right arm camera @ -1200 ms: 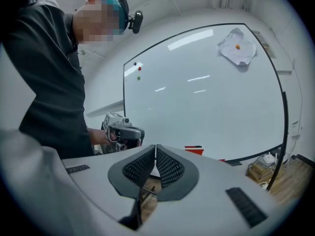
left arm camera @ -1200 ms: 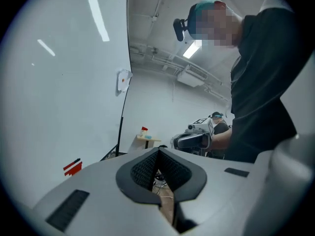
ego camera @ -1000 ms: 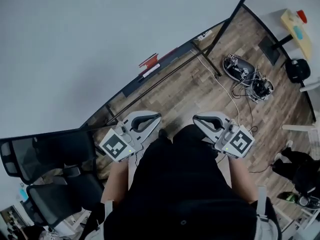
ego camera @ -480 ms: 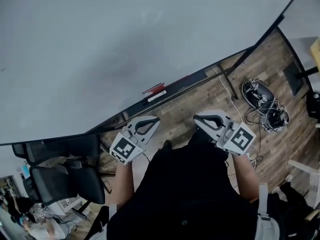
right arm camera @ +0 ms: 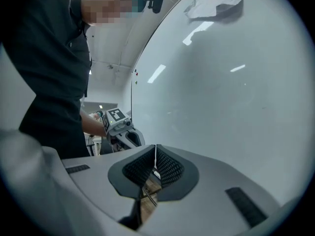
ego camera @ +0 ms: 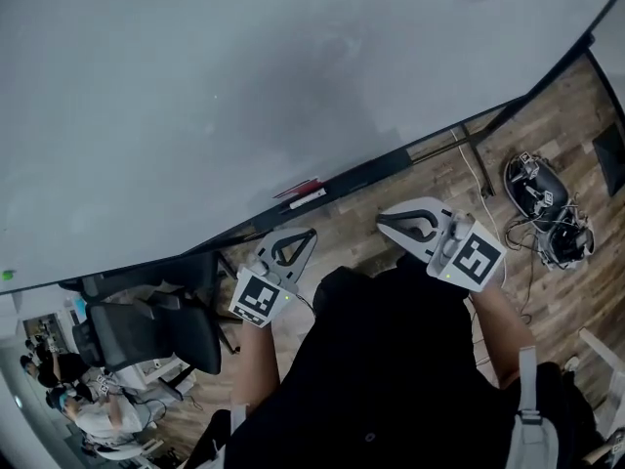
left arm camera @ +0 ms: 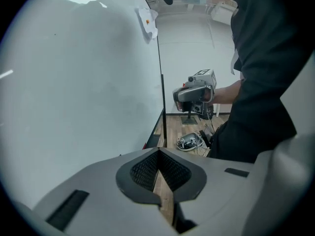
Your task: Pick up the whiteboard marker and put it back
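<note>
Whiteboard [ego camera: 244, 96] stood ahead, whiteboard marker [ego camera: 308, 199] lay on its tray [ego camera: 376, 169], left hand-held gripper [ego camera: 311, 234] and right hand-held gripper [ego camera: 382, 222] were just before it, office chair [ego camera: 146, 330] sat left, cable pile [ego camera: 545, 208] lay on the floor [ego camera: 352, 225] right.

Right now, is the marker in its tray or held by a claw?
In the tray: the marker lies there under the whiteboard; left gripper and right gripper are shut, empty.

An office or lab workspace is shown. A large whiteboard [ego camera: 244, 86] is set on a floor stand, with a marker [ego camera: 308, 199] laid on its ledge [ego camera: 371, 172]. A mesh chair [ego camera: 146, 325] is parked on the wood-plank floor [ego camera: 410, 203], cabled gear [ego camera: 547, 203] is left there, and seated people [ego camera: 83, 413] are glimpsed.
</note>
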The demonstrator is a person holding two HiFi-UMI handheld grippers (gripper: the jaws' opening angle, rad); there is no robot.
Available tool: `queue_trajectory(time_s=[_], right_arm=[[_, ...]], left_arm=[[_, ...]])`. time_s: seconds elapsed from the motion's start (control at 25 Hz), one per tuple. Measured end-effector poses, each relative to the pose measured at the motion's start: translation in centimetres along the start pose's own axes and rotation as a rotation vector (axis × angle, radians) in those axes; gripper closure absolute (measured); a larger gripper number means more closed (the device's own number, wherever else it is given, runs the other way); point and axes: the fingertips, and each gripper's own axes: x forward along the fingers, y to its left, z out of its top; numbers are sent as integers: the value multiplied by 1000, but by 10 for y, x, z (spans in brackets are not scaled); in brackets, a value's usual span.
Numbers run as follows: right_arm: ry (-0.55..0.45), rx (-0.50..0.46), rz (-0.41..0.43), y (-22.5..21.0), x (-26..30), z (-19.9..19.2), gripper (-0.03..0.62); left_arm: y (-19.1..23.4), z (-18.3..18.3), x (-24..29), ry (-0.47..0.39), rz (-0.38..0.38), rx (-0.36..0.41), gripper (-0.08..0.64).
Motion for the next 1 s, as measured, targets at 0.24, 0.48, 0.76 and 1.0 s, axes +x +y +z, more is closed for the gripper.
queue_trajectory(time_s=[0.24, 0.48, 0.76, 1.0], right_arm=[[45, 5, 69, 0, 32, -14, 572], [146, -104, -54, -32, 61, -30, 572], [197, -59, -76, -27, 89, -43, 572], [190, -29, -69, -13, 99, -46, 572]], left_arm=[[23, -14, 9, 41, 61, -18, 548], [42, -38, 15, 69, 18, 27, 548], [57, -74, 24, 172, -18, 76, 548], [54, -88, 36, 218, -11, 100, 540]])
